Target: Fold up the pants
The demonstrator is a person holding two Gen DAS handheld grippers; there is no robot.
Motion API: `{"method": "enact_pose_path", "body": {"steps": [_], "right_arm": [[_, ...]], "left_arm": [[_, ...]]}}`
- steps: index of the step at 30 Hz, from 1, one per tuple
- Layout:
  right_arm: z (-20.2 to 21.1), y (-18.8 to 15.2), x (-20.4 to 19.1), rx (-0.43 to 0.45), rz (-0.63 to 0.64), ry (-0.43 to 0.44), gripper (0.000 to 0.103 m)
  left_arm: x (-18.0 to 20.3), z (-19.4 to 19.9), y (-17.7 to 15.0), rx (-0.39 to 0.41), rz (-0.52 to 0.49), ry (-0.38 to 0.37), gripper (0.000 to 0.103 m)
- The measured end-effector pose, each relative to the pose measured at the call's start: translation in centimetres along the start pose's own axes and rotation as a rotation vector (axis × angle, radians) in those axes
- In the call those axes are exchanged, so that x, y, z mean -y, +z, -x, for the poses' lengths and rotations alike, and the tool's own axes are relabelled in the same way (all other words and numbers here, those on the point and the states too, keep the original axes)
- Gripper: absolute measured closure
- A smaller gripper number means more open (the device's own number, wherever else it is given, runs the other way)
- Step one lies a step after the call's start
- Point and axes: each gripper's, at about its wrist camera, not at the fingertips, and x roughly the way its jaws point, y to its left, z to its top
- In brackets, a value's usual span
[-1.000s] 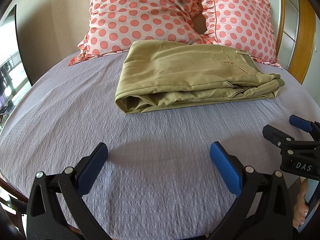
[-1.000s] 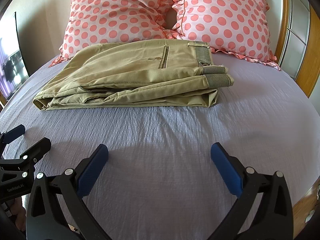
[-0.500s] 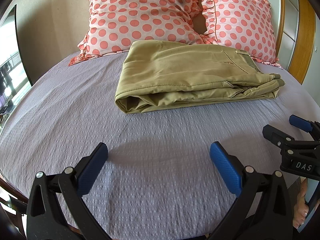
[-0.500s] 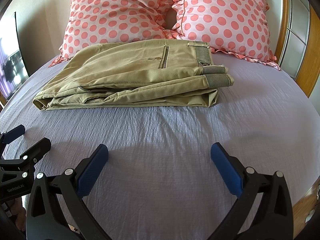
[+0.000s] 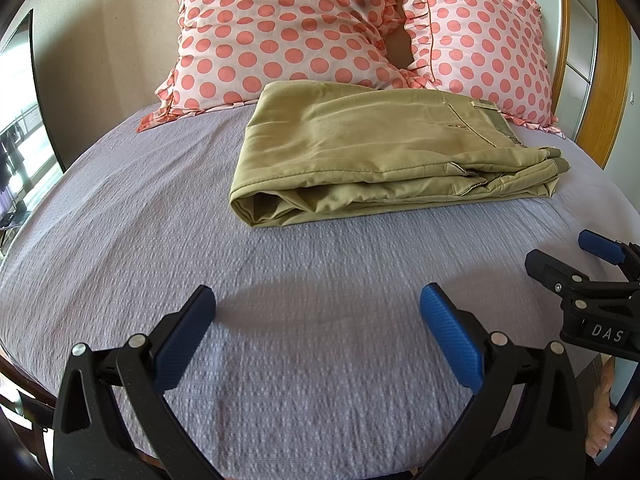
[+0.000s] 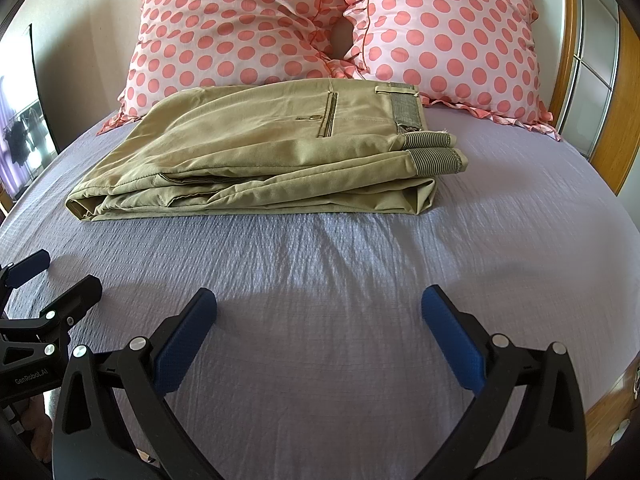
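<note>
Khaki pants lie folded in a flat stack on the lilac bedspread, just in front of the pillows. They also show in the right wrist view, waistband to the right. My left gripper is open and empty, hovering over the bedspread well short of the pants. My right gripper is open and empty, also near the bed's front edge. Each gripper shows at the edge of the other's view: the right gripper, the left gripper.
Two pink pillows with coral dots lean against the wall behind the pants. A wooden headboard frame stands at the right. A dark screen stands at the left. Bedspread lies between grippers and pants.
</note>
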Motion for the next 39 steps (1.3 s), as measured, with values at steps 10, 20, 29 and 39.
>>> {"method": "enact_pose_path", "body": {"steps": [10, 20, 29, 39], "right_arm": [[0.02, 0.0, 0.04, 0.0, 0.001, 0.001, 0.001], [0.03, -0.03, 0.09, 0.0, 0.002, 0.002, 0.001], [0.03, -0.05, 0.08, 0.0, 0.002, 0.002, 0.001], [0.04, -0.07, 0.12, 0.001, 0.003, 0.003, 0.001]], "left_arm": [[0.12, -0.04, 0.14, -0.019, -0.003, 0.001, 0.002], [-0.05, -0.3, 0.38, -0.035, -0.005, -0.003, 0.002], [-0.17, -0.61, 0.57, -0.057, -0.006, -0.007, 0.002], [-0.24, -0.69, 0.68, -0.053, -0.003, -0.007, 0.002]]}}
